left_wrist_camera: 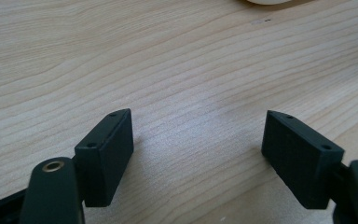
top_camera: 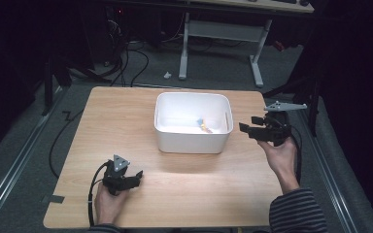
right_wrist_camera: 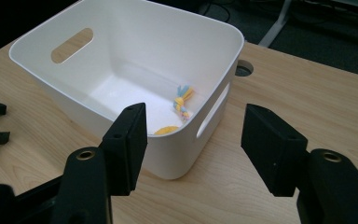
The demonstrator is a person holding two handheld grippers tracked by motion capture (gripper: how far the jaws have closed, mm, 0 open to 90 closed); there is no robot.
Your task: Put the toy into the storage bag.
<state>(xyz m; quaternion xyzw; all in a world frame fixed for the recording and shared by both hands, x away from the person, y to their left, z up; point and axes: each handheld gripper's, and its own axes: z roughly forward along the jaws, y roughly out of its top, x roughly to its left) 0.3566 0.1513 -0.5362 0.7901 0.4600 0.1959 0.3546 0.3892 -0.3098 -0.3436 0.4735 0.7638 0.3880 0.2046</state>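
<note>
White rectangular plastic tub at centre of pale wooden bench, holding small yellow, blue and pink knotted rope toy near its right wall. Right tongs beside that wall, jaws parted and empty, probably clear of a finished drop. Left tongs low over bare bench, wide open, empty, apparently parked. Handle slots and yellow scrap plain from right gripper view; high view gives overall layout.
</note>
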